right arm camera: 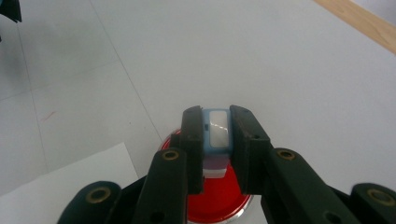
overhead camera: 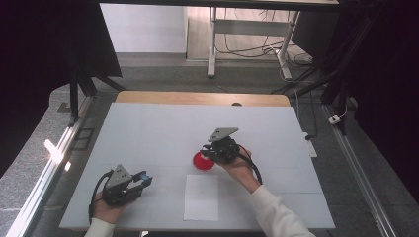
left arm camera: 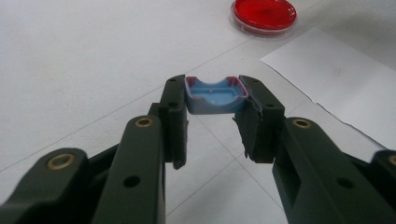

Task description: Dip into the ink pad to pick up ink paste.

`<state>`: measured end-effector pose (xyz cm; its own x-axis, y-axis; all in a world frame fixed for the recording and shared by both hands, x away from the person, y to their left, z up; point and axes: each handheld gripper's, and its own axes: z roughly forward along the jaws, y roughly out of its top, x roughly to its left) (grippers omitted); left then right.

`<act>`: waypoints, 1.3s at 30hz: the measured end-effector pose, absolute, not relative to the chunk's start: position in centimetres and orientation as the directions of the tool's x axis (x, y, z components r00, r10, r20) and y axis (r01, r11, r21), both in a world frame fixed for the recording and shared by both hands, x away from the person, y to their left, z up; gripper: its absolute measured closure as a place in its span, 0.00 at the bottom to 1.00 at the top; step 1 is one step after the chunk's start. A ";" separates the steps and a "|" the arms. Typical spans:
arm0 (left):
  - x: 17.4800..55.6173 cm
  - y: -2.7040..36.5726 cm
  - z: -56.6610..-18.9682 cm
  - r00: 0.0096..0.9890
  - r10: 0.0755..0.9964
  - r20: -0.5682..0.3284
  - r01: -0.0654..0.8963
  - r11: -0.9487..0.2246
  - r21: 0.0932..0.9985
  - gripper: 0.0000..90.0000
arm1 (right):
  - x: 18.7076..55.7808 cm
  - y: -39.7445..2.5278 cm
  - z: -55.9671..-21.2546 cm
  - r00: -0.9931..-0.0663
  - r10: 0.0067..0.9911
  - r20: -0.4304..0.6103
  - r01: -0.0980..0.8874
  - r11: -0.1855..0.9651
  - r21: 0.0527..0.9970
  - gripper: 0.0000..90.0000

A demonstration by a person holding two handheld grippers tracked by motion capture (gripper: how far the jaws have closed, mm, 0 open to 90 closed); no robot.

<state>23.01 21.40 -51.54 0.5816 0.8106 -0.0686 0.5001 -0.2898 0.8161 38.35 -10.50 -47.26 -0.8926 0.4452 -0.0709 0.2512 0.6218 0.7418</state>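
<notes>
A round red dish (overhead camera: 201, 163) lies mid-table, and a white sheet of paper (overhead camera: 201, 196) lies just in front of it. My right gripper (overhead camera: 207, 153) hovers over the dish's right edge, shut on a small light-blue block with a pale window (right arm camera: 218, 133); the red dish (right arm camera: 212, 203) lies directly beneath the jaws. My left gripper (overhead camera: 144, 179) rests near the front left of the table, shut on a small blue cap with a reddish rim (left arm camera: 212, 100). Beyond those jaws are the dish (left arm camera: 264, 14) and the paper (left arm camera: 336, 79).
The white table top (overhead camera: 148, 133) has a wooden strip (overhead camera: 197, 98) along its far edge. Metal frame rails (overhead camera: 44, 173) run along both sides. Beyond the table are desk legs and cables on the floor (overhead camera: 276, 54).
</notes>
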 end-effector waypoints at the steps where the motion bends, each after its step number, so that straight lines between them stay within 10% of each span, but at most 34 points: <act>1: 23.0 21.4 -51.5 0.581 0.811 -0.069 0.500 -0.289 0.816 0.72 | 38.4 -10.5 -47.3 -0.892 0.447 -0.072 0.253 0.623 0.740 0.84; 39: 23.0 21.3 -51.6 0.583 0.810 -0.065 0.501 -0.294 0.814 0.72 | 38.8 -10.4 -48.8 -0.887 0.455 -0.085 0.273 0.662 0.698 0.84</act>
